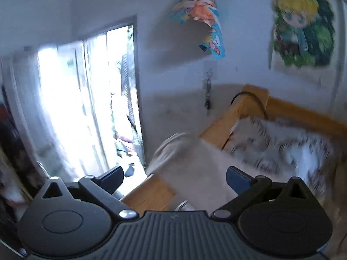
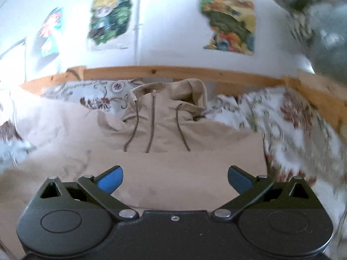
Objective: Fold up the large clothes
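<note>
— Two grippers, and both stand spread wide with nothing between their blue pads. The right gripper (image 2: 175, 178) hangs over the near part of a beige zip-up hooded jacket (image 2: 160, 130), which lies on a bed covered by a white floral-patterned quilt (image 2: 288, 121).

— How does the jacket lie?

— Front up, hood at the far end against the light wooden bed rail (image 2: 173, 71), the zip closed and two dark drawcords trailing toward the near side. Its lower part looks folded up over the chest: a straight fabric edge runs across just below the cord ends. The cloth to the left is bunched and too blurred to tell sleeve from body.

— And the left gripper (image 1: 174, 178)?

— It points toward the left end of the bed, jaws wide apart and empty. Beyond its fingers a pale beige fold of cloth (image 1: 173, 151) drapes over the wooden corner of the frame; probably a part of the same jacket, though the blur makes that uncertain. The quilt shows on the right in that view.

— Anything around it?

— A bright glass door with sheer white curtains (image 1: 71, 99) on the left, a white wall (image 1: 173, 6) with colourful cartoon posters (image 1: 301, 28), one peeling loose (image 1: 201, 17), and a small metal hook with keys (image 1: 208, 86).
</note>
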`<state>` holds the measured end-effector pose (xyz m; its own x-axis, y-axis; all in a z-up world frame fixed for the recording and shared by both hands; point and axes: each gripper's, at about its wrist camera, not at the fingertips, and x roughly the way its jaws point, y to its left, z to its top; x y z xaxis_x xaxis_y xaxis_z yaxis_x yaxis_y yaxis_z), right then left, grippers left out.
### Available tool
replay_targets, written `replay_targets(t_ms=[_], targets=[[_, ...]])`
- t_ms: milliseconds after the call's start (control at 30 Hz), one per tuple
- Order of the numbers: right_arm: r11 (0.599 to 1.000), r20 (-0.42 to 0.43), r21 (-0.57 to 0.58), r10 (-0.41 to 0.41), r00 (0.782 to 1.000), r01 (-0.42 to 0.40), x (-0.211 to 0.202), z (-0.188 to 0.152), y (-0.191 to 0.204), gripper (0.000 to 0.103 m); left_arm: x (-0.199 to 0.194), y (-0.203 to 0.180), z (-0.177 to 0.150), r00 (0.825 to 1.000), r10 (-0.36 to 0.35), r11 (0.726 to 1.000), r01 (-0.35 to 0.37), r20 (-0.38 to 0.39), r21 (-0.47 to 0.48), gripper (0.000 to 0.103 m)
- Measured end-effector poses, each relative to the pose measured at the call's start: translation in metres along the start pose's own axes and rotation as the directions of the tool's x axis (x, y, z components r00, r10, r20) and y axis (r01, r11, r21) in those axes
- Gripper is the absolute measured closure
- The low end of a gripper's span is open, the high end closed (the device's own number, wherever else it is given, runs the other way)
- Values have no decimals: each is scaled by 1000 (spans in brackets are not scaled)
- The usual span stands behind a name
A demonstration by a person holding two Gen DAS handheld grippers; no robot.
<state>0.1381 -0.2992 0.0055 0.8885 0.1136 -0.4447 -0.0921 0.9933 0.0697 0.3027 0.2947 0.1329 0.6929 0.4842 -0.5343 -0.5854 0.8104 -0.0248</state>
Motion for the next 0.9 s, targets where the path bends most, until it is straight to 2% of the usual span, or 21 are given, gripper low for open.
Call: replay_targets(t_ms=[67, 133, 233, 267, 300, 367, 400, 500, 633, 700, 767, 833, 900], targets=[[998, -17, 41, 49, 999, -48, 5, -11, 5, 1, 14, -4, 7, 1000, -18, 1000, 18, -10, -24, 1], [996, -37, -10, 86, 996, -87, 14, -21, 12, 1, 26, -8, 12, 999, -12, 1000, 11, -45, -23, 1], [997, -60, -40, 66, 996, -69, 26, -33, 13, 1, 45, -26, 17, 993, 94, 995, -90, -78, 49, 13], [997, -73, -22, 68, 995, -70, 29, -35, 11, 1, 52, -30, 18, 988, 128, 990, -122, -87, 75, 24], [998, -86, -1, 68, 994, -68, 31, -38, 8, 1, 58, -34, 19, 982, 158, 984, -148, -102, 98, 39], [998, -100, 20, 61, 993, -60, 34, -40, 4, 1, 64, -34, 18, 982, 154, 985, -142, -114, 101, 59], [998, -97, 25, 57, 994, -55, 34, -40, 3, 1, 61, -33, 16, 983, 158, 985, -150, -93, 90, 69], [998, -90, 32, 52, 995, -49, 35, -39, 1, 1, 54, -33, 10, 987, 156, 985, -152, -36, 86, 84], [997, -77, 36, 65, 995, -63, 30, -36, 2, 1, 26, -35, 5, 988, 112, 992, -117, 110, 38, 89], [997, -57, 40, 74, 996, -72, 25, -33, 1, 1, -1, -47, -1, 970, 45, 994, -67, 239, 82, 90], [996, -32, 48, 73, 997, -72, 19, -28, -1, 1, -28, -66, -7, 940, -47, 986, -10, 337, 167, 90], [996, -7, 63, 71, 997, -71, 15, -25, -8, 1, -59, -89, -12, 903, -185, 967, 96, 389, 237, 90], [995, 17, 75, 65, 998, -67, 12, -22, -15, 1, -86, -116, -18, 849, -345, 920, 221, 400, 324, 90]])
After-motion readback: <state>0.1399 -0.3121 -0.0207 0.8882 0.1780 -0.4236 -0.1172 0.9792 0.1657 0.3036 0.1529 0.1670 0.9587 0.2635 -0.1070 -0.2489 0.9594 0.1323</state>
